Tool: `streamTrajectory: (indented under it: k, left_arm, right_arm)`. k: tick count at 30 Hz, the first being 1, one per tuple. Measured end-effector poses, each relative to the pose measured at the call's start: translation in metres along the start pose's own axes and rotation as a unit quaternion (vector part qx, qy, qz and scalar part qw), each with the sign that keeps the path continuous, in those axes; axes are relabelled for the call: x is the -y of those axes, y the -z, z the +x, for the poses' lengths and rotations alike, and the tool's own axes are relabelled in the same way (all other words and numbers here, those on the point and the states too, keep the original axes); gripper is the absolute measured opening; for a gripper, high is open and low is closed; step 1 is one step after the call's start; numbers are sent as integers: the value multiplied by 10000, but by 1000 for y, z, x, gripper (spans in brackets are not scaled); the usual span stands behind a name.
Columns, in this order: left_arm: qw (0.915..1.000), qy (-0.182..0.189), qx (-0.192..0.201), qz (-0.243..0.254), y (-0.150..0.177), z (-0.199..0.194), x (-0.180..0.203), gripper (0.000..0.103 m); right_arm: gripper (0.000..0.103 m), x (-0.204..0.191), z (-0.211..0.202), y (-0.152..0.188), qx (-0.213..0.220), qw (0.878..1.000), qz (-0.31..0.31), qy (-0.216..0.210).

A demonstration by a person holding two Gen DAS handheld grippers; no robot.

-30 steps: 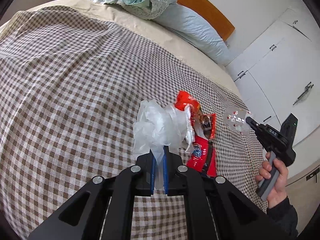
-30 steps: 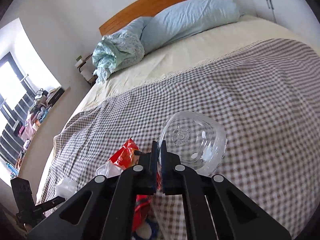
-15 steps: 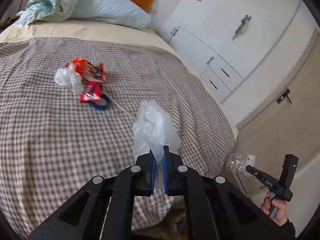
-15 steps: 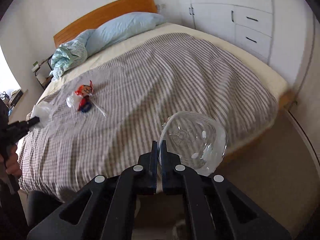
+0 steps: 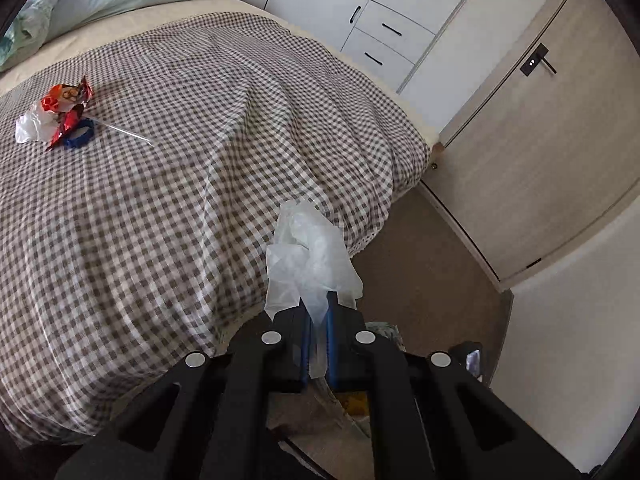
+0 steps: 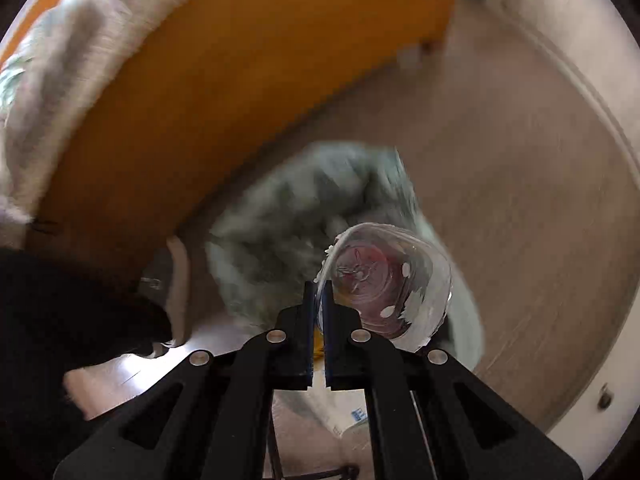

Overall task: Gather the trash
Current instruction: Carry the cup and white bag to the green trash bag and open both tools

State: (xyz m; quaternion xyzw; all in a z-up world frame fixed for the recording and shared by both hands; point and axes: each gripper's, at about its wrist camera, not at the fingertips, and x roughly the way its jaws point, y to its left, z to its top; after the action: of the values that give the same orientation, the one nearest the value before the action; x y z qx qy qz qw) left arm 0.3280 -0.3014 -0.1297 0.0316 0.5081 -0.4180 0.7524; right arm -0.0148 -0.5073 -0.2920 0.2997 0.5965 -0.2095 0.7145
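In the left wrist view my left gripper (image 5: 316, 308) is shut on a crumpled white plastic bag (image 5: 310, 258), held over the foot corner of the checked bed (image 5: 200, 128). Far left on the bed lie red snack wrappers (image 5: 66, 106), a clear bag, a blue ring (image 5: 79, 139) and a thin clear straw (image 5: 126, 133). In the right wrist view my right gripper (image 6: 318, 292) is shut on the rim of a clear plastic dome lid (image 6: 386, 280). It points steeply down at a blurred grey-green trash bag (image 6: 304, 216) on the floor.
White cupboards and drawers (image 5: 360, 28) stand past the bed, with a pale wooden door (image 5: 532, 120) to the right. Brown floor (image 5: 424, 264) runs along the bed's foot. The orange wooden bed frame (image 6: 224, 92) rises beside the trash bag. A dark sleeve (image 6: 68, 312) fills the lower left.
Both grippers swung away from the trash pile on the bed toward its foot. The right one dropped down beside the bed frame and now looks at the floor bag. Both grips are unchanged.
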Motion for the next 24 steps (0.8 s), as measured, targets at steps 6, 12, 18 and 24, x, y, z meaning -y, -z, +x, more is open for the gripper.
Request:
streamTrajectory:
  k: [6,12,18,24]
  left_arm:
    - [9988,-194,-409,209,11,27,20,4]
    - [9954,-141,-830,467,17,57,50,4]
    - [9894,-104,-1220,784,26,94,75,4]
    - [9795,84,-1700,1077,36,136,103,4]
  right_arm:
    - [4,34,73,-4,-504,9967,555,-301]
    - [8,43,112,-10,-860,9757,1289,-1552]
    - [8,63,120,3,-898,9469,1849,-2471]
    - [19,45,106,6,-844,9817,848,-1480]
